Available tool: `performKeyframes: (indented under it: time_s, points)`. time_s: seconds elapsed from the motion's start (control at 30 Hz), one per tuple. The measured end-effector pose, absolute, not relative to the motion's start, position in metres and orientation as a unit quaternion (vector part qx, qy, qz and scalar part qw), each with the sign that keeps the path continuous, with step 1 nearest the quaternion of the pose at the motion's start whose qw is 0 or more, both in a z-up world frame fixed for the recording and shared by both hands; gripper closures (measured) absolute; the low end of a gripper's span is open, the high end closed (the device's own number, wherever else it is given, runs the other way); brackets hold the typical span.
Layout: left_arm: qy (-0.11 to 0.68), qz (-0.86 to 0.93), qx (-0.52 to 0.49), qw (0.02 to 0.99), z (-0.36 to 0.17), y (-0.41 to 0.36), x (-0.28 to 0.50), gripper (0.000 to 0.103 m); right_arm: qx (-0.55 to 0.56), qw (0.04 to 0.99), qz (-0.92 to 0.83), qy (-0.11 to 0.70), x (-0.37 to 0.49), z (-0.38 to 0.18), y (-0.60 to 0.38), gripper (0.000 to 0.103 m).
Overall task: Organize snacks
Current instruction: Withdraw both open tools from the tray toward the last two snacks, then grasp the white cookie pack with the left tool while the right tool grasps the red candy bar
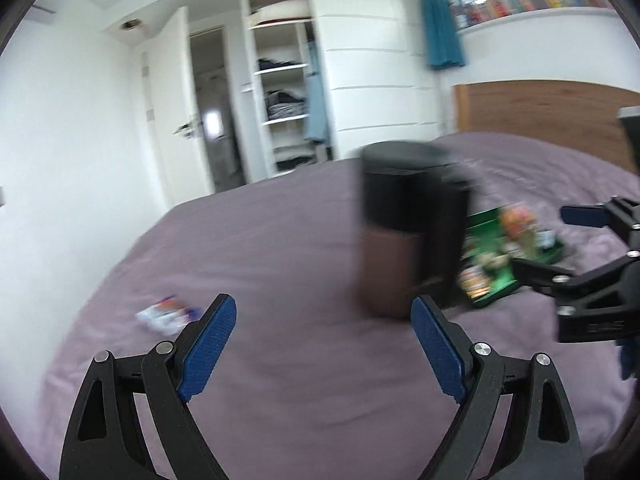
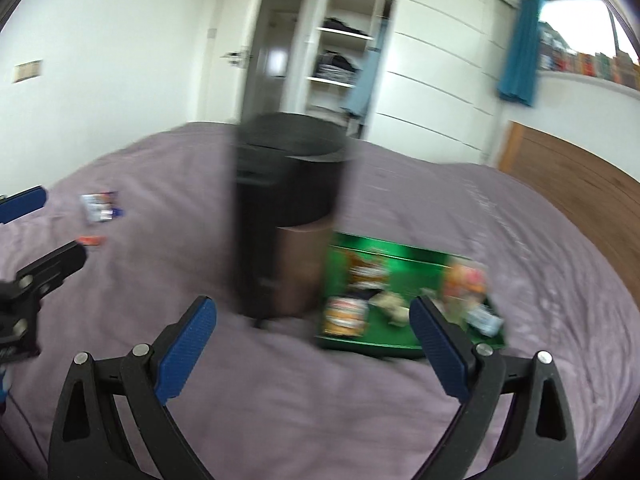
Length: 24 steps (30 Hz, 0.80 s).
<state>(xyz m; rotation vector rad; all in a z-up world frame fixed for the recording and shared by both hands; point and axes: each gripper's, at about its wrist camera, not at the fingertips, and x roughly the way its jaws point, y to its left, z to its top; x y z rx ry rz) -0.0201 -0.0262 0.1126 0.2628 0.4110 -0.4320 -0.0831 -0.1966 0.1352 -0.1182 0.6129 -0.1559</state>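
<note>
on the purple bed [image 2: 280, 400] a green tray [image 2: 400, 258] holds most snacks, beside a tall dark bin [image 2: 288, 216], while one white packet [image 2: 98, 206] lies well apart. both the left gripper [image 1: 324, 344] and right gripper [image 2: 314, 344] are spread wide and hold nothing. i think it helps to slow down, since all is blurry, and reach for that packet first.

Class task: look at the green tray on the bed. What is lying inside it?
Inside the green tray lie several snack packets: orange-and-red ones at its left and a pale one at its right. Motion blur hides their labels, and the right gripper's finger covers part of the tray's near right corner.
</note>
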Motion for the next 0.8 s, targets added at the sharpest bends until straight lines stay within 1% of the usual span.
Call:
performKeyframes:
  time_s: [0.2,0.3,0.43,0.6,0.8]
  points:
    - [0.243,-0.140,0.130,0.951,0.097,0.060,0.031,0.017,-0.044,0.950,0.024,0.308,-0.038,0.118,-0.106,0.000]
    - [0.290,-0.144,0.089,0.942,0.086,0.100,0.065,0.012,-0.032,0.945,0.062,0.320,-0.013,0.101,-0.066,0.000]
    - [0.333,-0.147,0.041,0.931,0.072,0.136,0.108,0.012,-0.007,0.935,0.107,0.338,0.015,0.075,-0.025,0.000]
    - [0.381,-0.165,-0.039,0.909,0.048,0.165,0.162,0.012,0.051,0.916,0.141,0.373,0.047,0.041,-0.006,0.000]
    - [0.426,-0.174,-0.094,0.883,0.018,0.164,0.220,0.012,0.132,0.891,0.172,0.399,0.078,0.015,-0.011,0.000]
